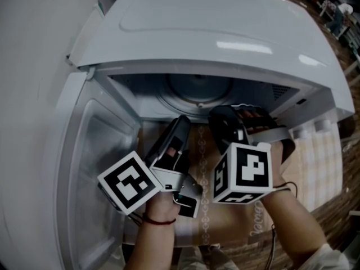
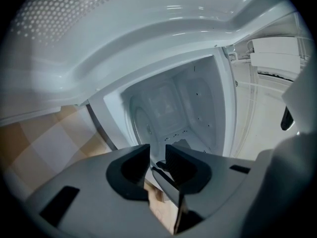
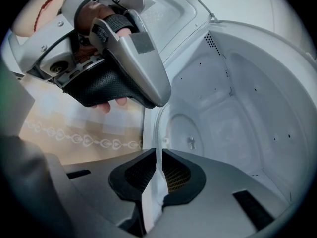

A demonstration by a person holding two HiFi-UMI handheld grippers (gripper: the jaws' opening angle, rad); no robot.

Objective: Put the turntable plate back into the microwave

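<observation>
The clear glass turntable plate (image 3: pixel 154 197) stands almost edge-on at the mouth of the white microwave (image 1: pixel 225 32). My right gripper (image 3: pixel 158 170) is shut on its near rim, and the pads press the thin glass from both sides. From there the rim curves up toward my left gripper (image 3: pixel 148 95). In the left gripper view, that gripper (image 2: pixel 157 165) has its jaws close together, with the plate's dark edge (image 2: pixel 166 182) caught between them. In the head view both grippers, left (image 1: pixel 183 122) and right (image 1: pixel 222 118), point into the cavity side by side. The glass itself hardly shows there.
The microwave door (image 1: pixel 95 167) hangs open at the left. The cavity floor has a round recess (image 3: pixel 190 125) with a small drive hub (image 3: pixel 190 143) in its middle. A beige patterned cloth (image 1: pixel 225 229) covers the table in front. White containers (image 1: pixel 315 128) stand at the right.
</observation>
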